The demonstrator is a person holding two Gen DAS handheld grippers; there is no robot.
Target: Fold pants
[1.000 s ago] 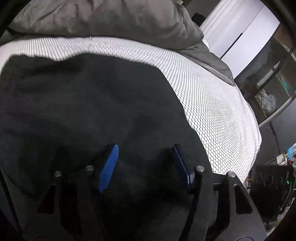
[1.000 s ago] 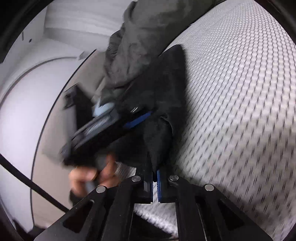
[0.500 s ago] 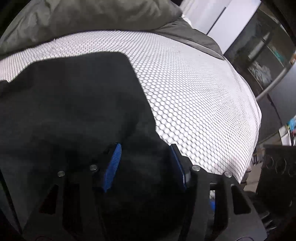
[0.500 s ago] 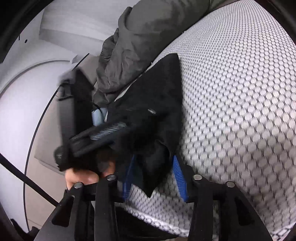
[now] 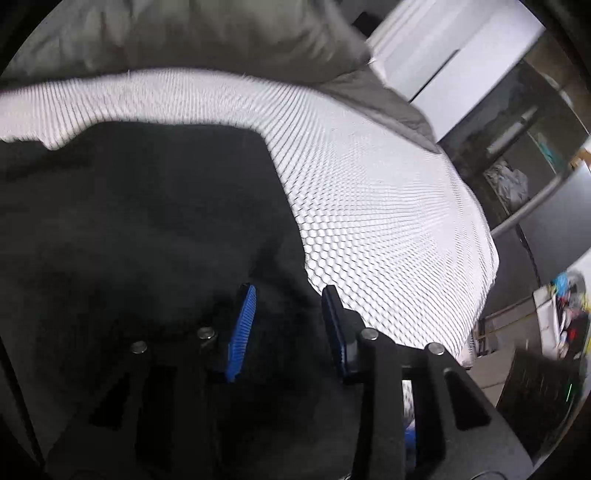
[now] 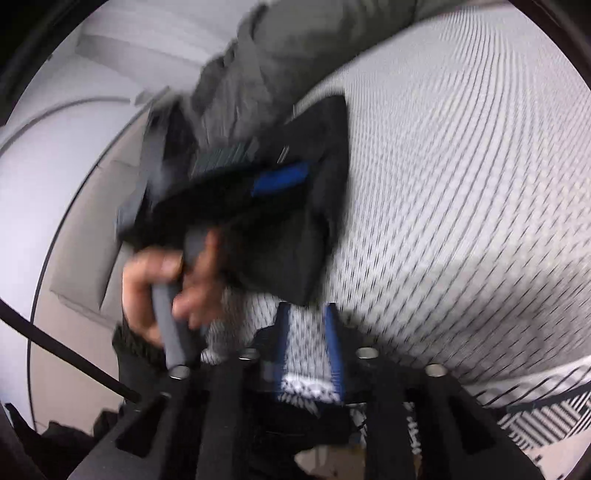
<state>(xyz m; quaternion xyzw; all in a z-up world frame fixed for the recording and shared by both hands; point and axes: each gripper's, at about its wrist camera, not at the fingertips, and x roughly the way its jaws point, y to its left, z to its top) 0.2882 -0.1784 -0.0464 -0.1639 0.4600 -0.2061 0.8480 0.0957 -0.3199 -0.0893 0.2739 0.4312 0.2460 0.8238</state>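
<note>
Shelves [image 5: 517, 173] left view only; hand [image 6: 166, 280] right view only.

Your pants [image 5: 140, 229] read as soft, matt black cloth with a faintly fuzzy nap. Under them the bed cover [image 5: 388, 206] is white fabric in a raised honeycomb weave. The grey duvet [image 5: 221, 33] looks smooth, dull and crumpled. Your gripper pads [image 5: 242, 328] are ribbed blue rubber on matt black plastic, with shiny metal pins [image 5: 369, 334].

Bedroom (mattress [image 5: 369, 206], grey duvet [image 5: 221, 37])
</note>
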